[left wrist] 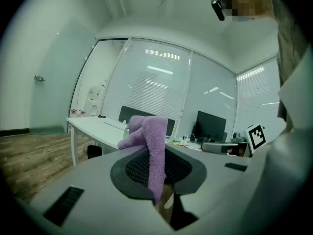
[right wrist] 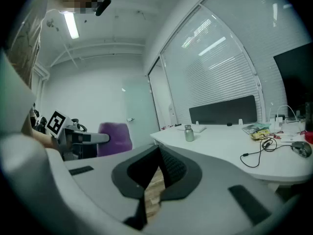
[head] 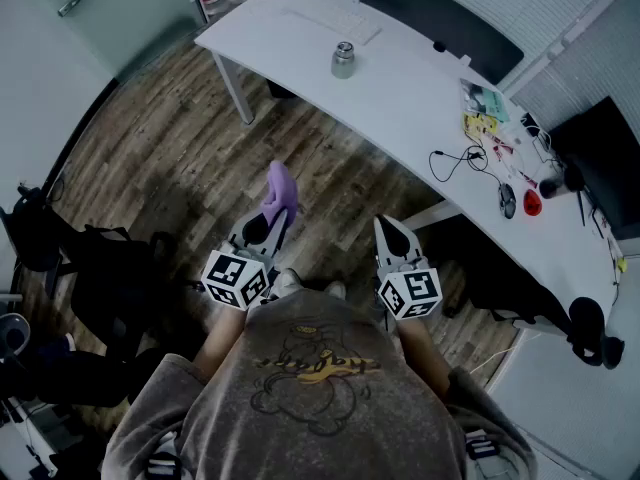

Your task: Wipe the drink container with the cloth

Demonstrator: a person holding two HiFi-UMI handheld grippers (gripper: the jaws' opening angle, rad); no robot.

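The left gripper [head: 262, 230] had its jaws pinched on a purple cloth [head: 281, 193], which stuck out past the tips toward twelve o'clock. The right gripper [head: 392, 230] had its jaws pressed together on nothing. The metal bottle [head: 343, 59] stood upright on the white table [head: 400, 108], well apart, at twelve o'clock from both grippers.

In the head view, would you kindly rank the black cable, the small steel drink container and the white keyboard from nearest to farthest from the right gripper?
1. Black cable, at the near edge of the white desk, ahead-right of the right gripper.
2. Steel drink container, mid-desk, ahead-left.
3. White keyboard, beyond the container, towards the far edge.
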